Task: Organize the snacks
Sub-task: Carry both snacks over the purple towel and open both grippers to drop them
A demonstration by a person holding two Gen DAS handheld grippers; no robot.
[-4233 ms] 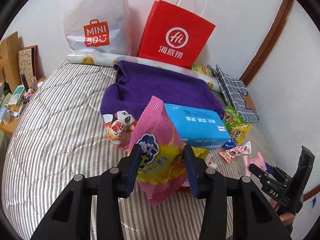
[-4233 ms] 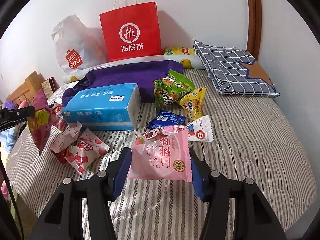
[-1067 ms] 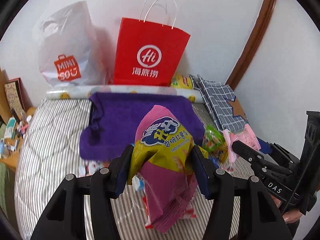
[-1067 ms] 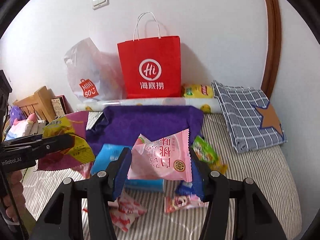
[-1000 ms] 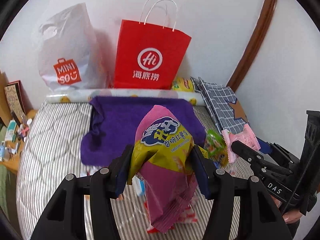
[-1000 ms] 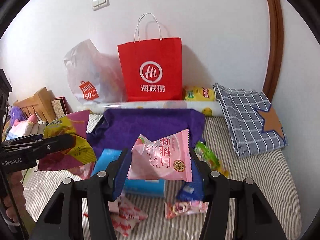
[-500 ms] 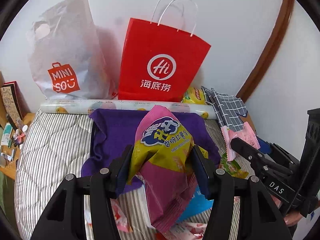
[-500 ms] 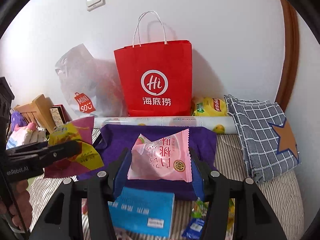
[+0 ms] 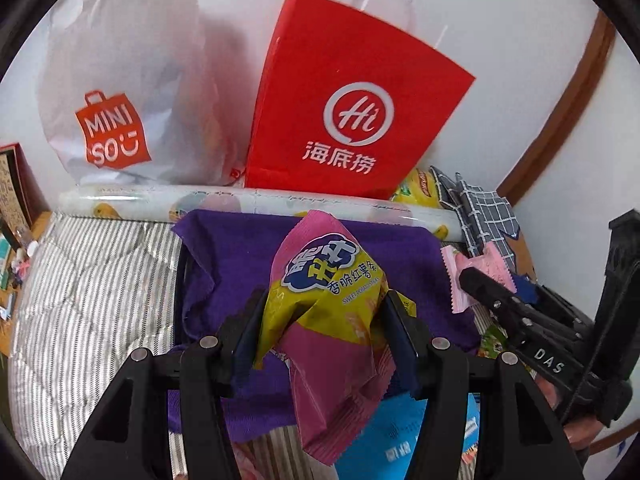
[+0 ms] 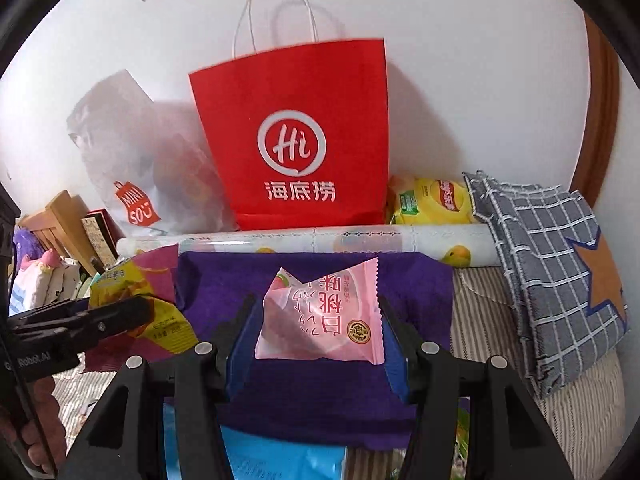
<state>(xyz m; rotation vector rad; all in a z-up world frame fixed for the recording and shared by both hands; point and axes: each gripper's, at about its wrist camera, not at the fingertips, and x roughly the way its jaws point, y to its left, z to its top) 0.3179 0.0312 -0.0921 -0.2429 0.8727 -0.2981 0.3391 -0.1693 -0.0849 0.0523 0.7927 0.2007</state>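
My left gripper (image 9: 322, 330) is shut on a pink and yellow chip bag (image 9: 328, 308), held up over the purple cloth (image 9: 240, 264). My right gripper (image 10: 316, 332) is shut on a pale pink snack packet (image 10: 320, 316), also above the purple cloth (image 10: 412, 292). A red paper bag (image 9: 352, 100) with white handles stands against the wall behind the cloth; it also shows in the right wrist view (image 10: 296, 136). The right gripper with its pink packet (image 9: 480, 276) shows at the right of the left wrist view. The left gripper with the chip bag (image 10: 140, 312) shows at the left of the right wrist view.
A white Miniso plastic bag (image 9: 116, 96) leans left of the red bag. A rolled printed sheet (image 10: 320, 240) lies along the wall. A yellow chip bag (image 10: 436, 200) and a grey checked cloth (image 10: 552, 276) lie at the right. A blue tissue box (image 10: 280, 460) lies below, on the striped bed (image 9: 88, 292).
Both grippers have carried their snacks up off the bed and forward towards the red bag, which now looms larger. The loose snacks on the bed have dropped out of view.
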